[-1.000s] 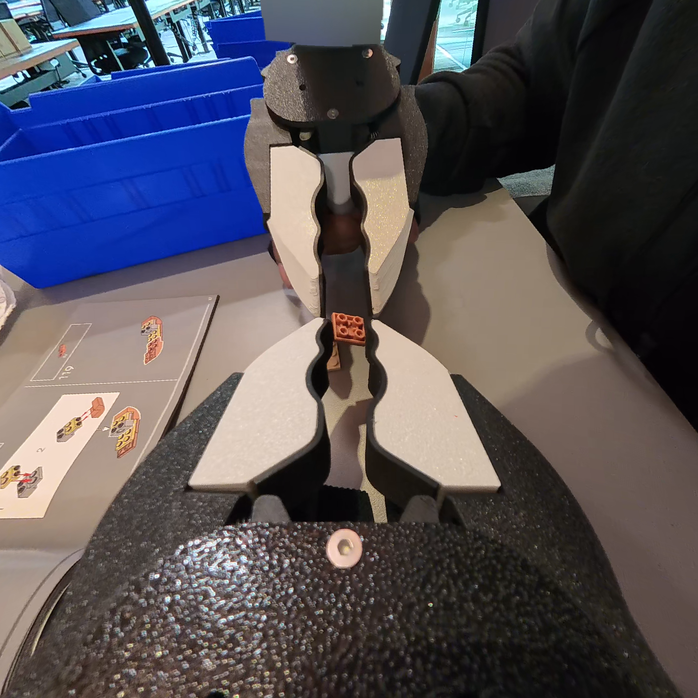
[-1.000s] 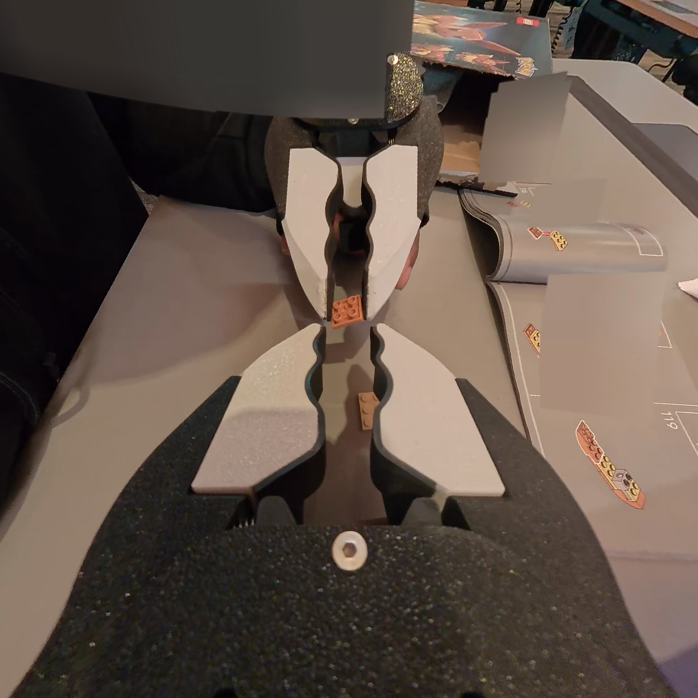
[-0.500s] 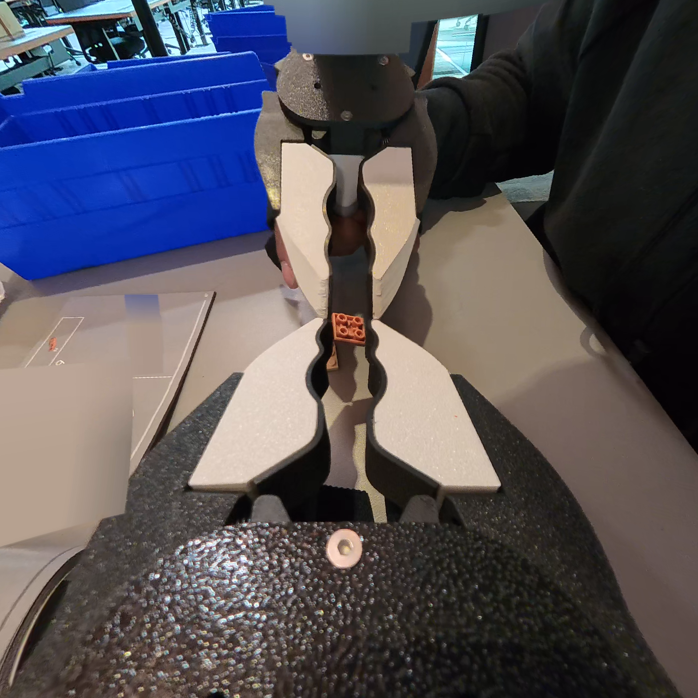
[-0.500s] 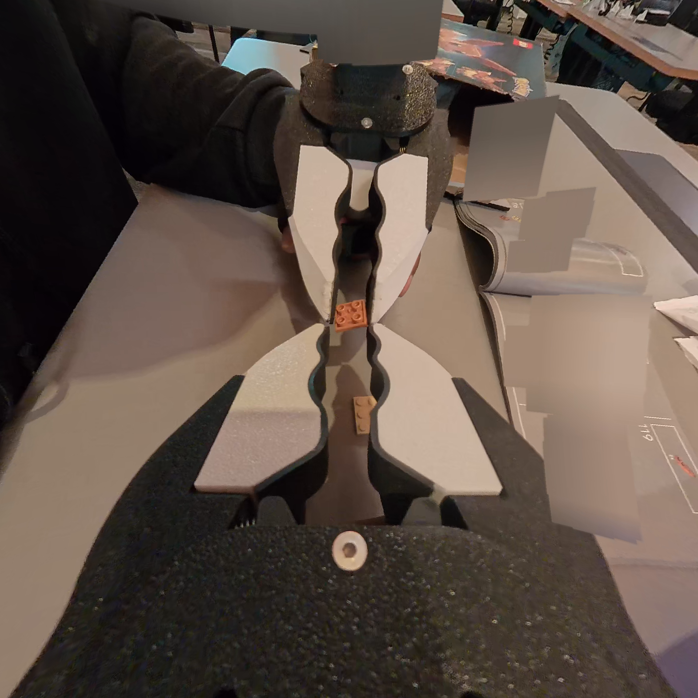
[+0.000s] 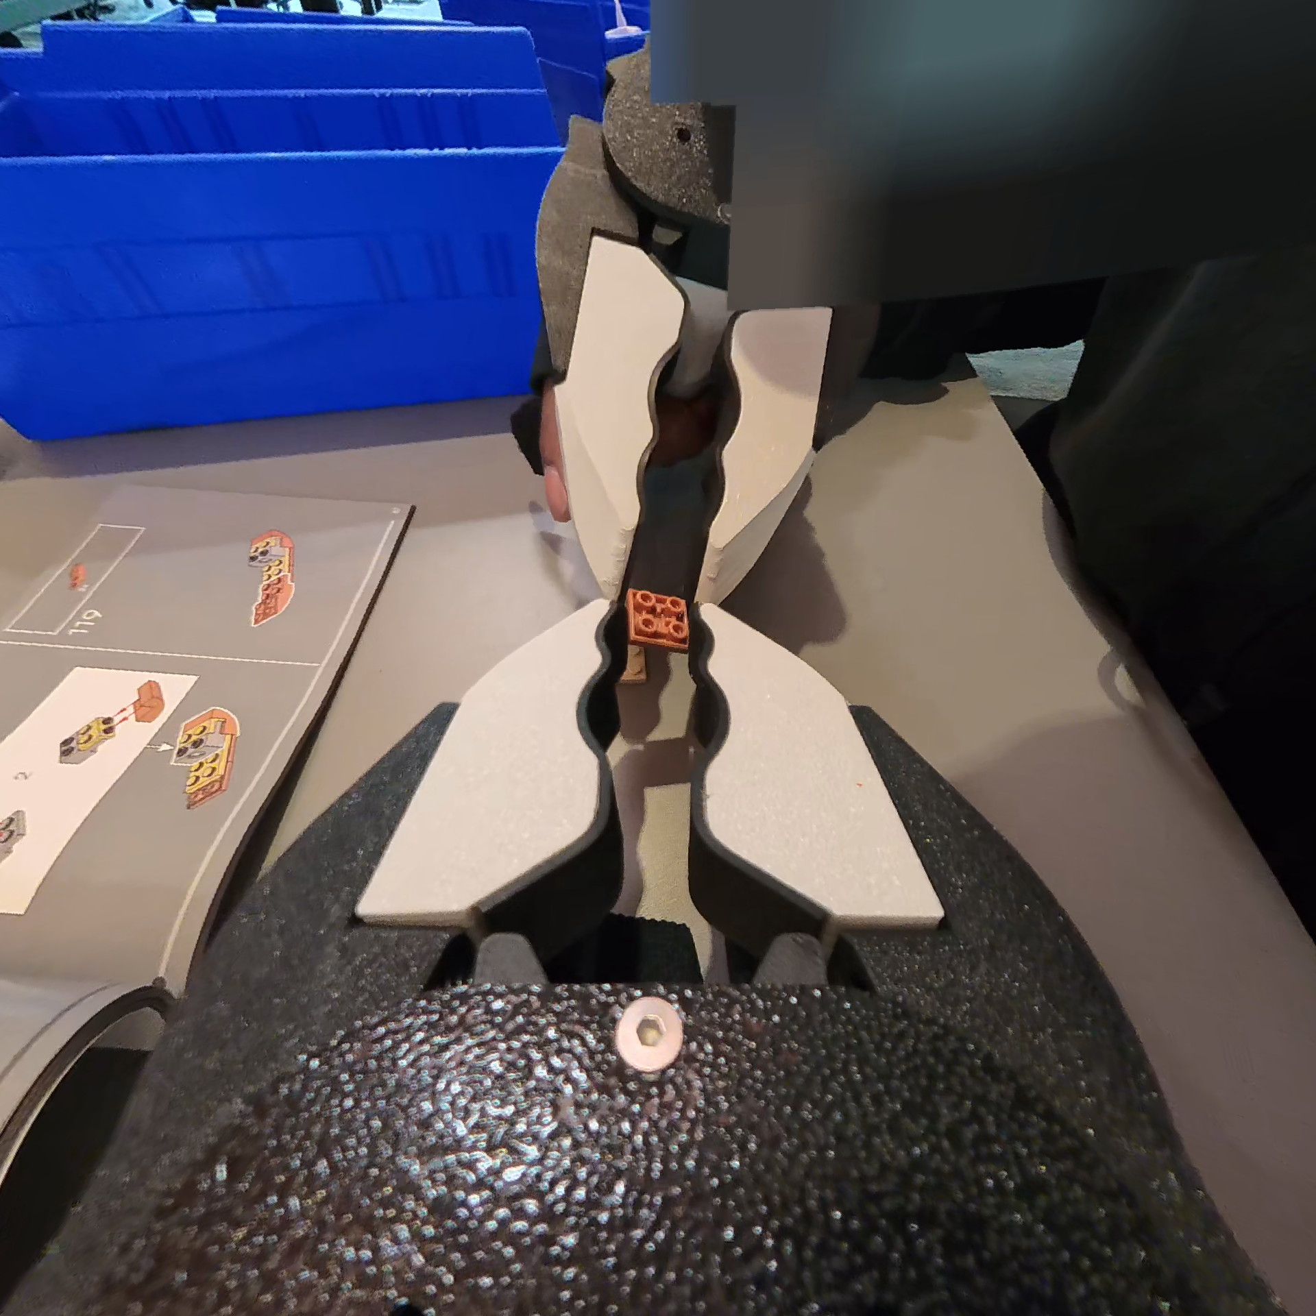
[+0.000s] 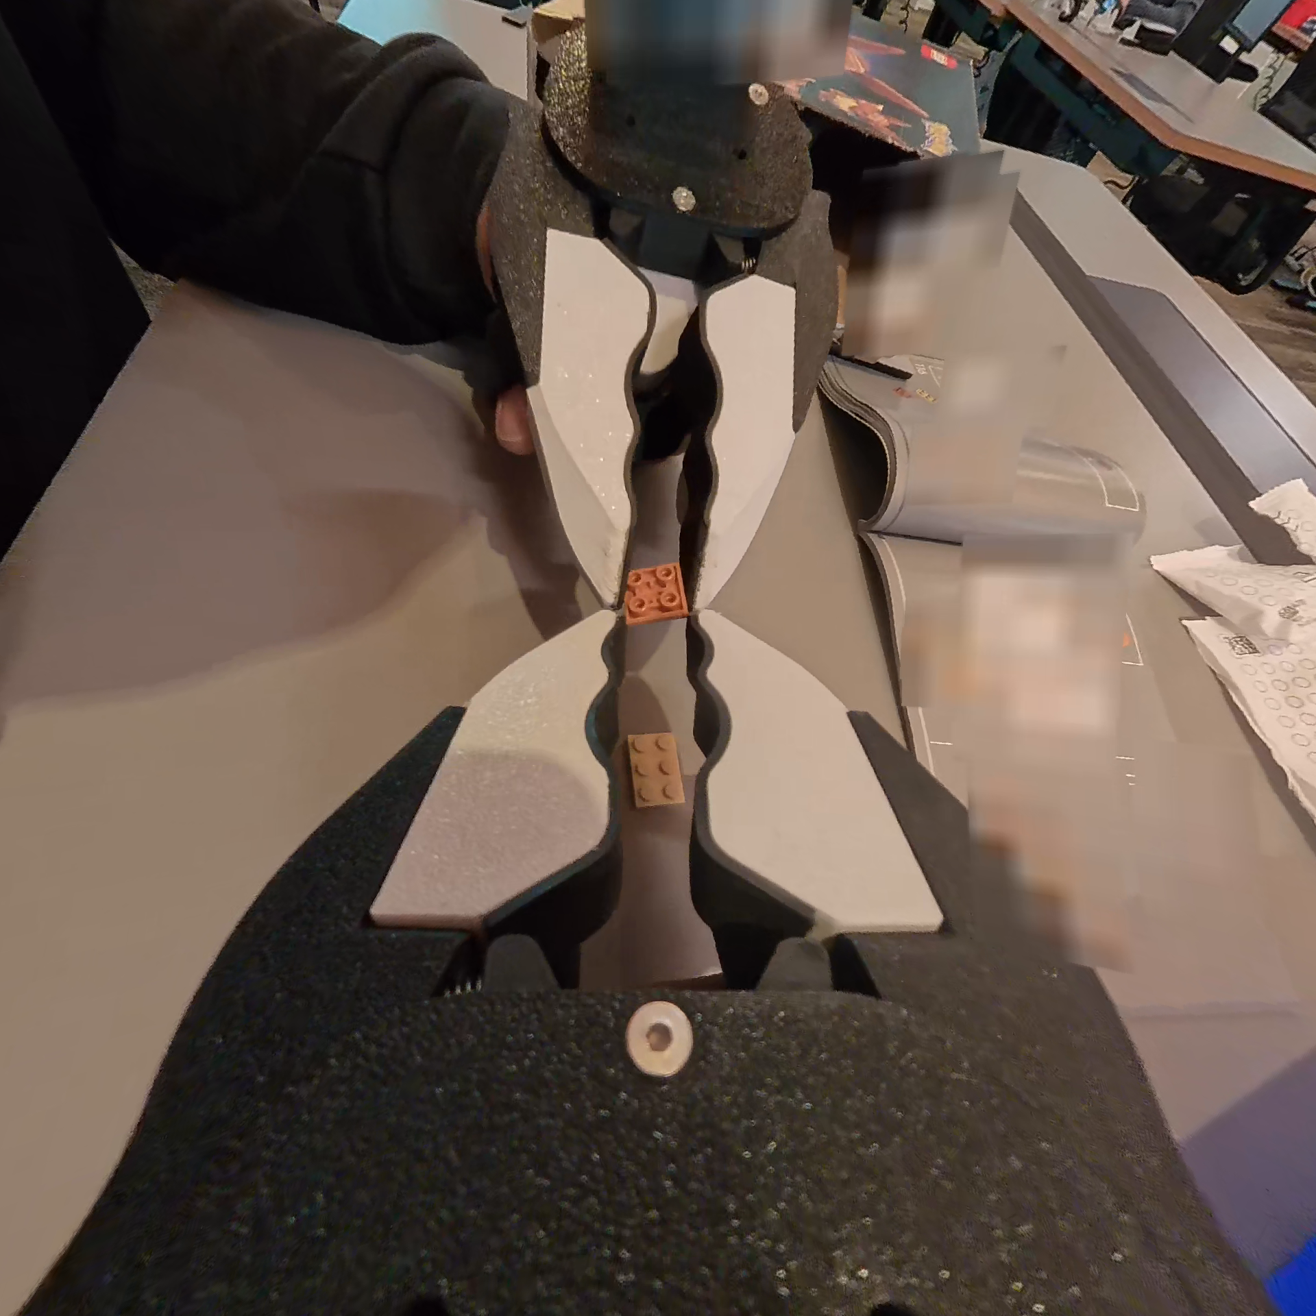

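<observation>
Your right gripper has closed in — you now clench the brick with both it and the left gripper, above the plate.

We see an orange brick, a tan plate, blue bins and a grey table.

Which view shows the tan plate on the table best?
The right wrist view: the tan plate lies fully visible on the table between the right gripper's fingers. The left wrist view shows only a sliver beneath the orange brick.
</observation>
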